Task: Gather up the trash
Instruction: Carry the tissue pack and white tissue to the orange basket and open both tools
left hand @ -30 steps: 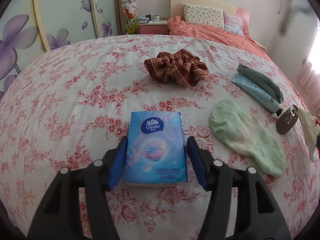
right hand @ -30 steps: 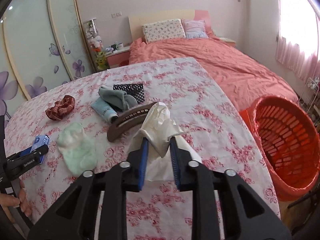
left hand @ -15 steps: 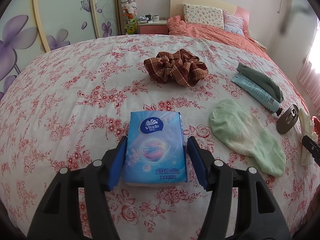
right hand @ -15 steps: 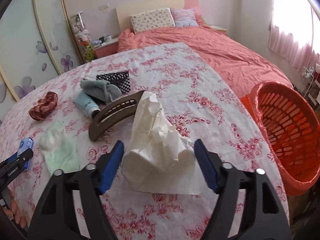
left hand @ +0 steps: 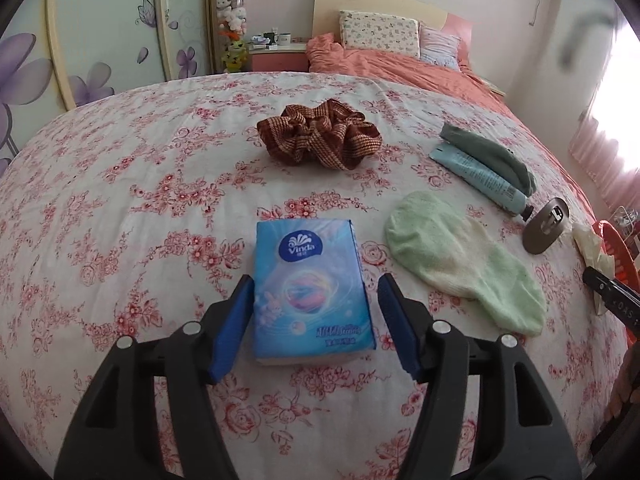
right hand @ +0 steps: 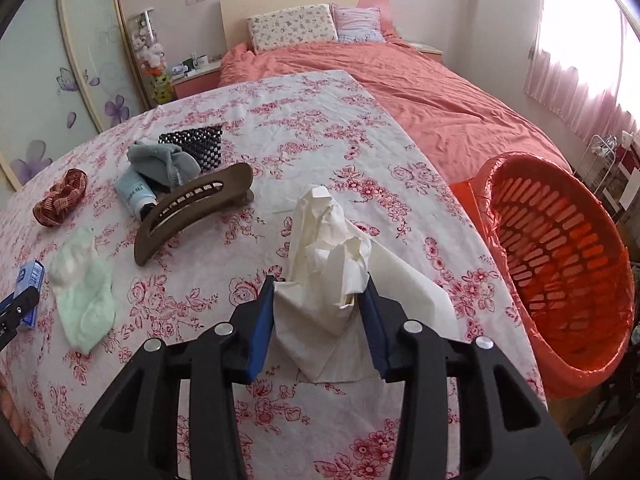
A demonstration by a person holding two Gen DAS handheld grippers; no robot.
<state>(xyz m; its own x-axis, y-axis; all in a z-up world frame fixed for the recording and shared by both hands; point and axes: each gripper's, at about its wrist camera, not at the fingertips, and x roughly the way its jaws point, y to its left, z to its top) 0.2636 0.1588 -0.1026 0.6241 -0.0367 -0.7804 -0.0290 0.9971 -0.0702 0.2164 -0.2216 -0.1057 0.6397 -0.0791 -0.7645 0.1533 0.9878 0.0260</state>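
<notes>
A crumpled white tissue [right hand: 324, 264] lies on the flowered table near its right edge. My right gripper [right hand: 318, 300] stands around it, jaws touching both its sides. The tissue also shows in the left wrist view [left hand: 592, 246]. An orange basket [right hand: 560, 248] stands on the floor to the right of the table. A blue Vinda tissue pack [left hand: 312, 292] lies flat between the jaws of my left gripper [left hand: 314, 300], which is open with small gaps on both sides.
On the table lie a plaid scrunchie [left hand: 318, 134], a light green sock [left hand: 460, 264], a blue tube [left hand: 478, 176], a grey-green sock [left hand: 492, 156], a brown hair clip [right hand: 188, 208] and a black beaded mat [right hand: 196, 148]. A bed stands behind.
My right gripper was narrowly closed on the tissue, then opened wide, and has now closed in until the jaws touch the tissue's sides. The left gripper has not moved.
</notes>
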